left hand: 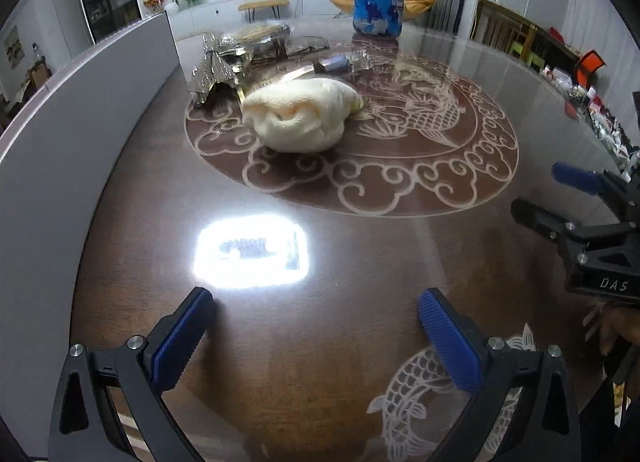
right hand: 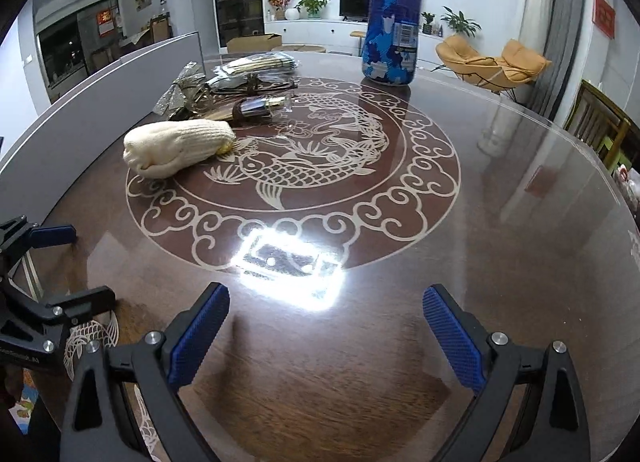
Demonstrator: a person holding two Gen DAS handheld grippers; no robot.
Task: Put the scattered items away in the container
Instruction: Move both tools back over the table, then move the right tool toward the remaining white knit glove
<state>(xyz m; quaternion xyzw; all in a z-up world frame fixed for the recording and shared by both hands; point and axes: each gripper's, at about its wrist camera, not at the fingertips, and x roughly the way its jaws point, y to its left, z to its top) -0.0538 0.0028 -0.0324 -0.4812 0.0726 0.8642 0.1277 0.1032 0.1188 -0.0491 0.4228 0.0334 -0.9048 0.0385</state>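
A: How do the two tools stand?

B: The left gripper (left hand: 316, 336) has its jaws spread wide with nothing between them, low over the dark glossy worktop (left hand: 340, 246). The right gripper (right hand: 326, 336) is the same: jaws wide apart, empty, with a bright lamp glare just ahead of them. In the left wrist view the right gripper (left hand: 560, 197) shows at the right edge, also parted.

A: And the scattered items?

B: A cream knitted glove (left hand: 300, 117), bunched into a lump, lies ahead of the left jaws and slightly left of their centre line, on the rim of the carved fish medallion. From the right jaws the glove (right hand: 176, 147) sits well ahead and off to the left. Beyond it, farther from both jaws, lie a crinkled silver foil wrapper (right hand: 182, 95), a small dark bottle with a gold collar (right hand: 260, 107) on its side, and a clear packet of sticks (right hand: 256, 63).

A: The container?

B: A tall blue patterned cylinder (right hand: 394, 17) stands upright at the far side of the worktop, ahead of the right jaws and a little to their right; whether it is open at the top cannot be told. A grey partition (left hand: 80, 109) runs along the left of the left jaws.
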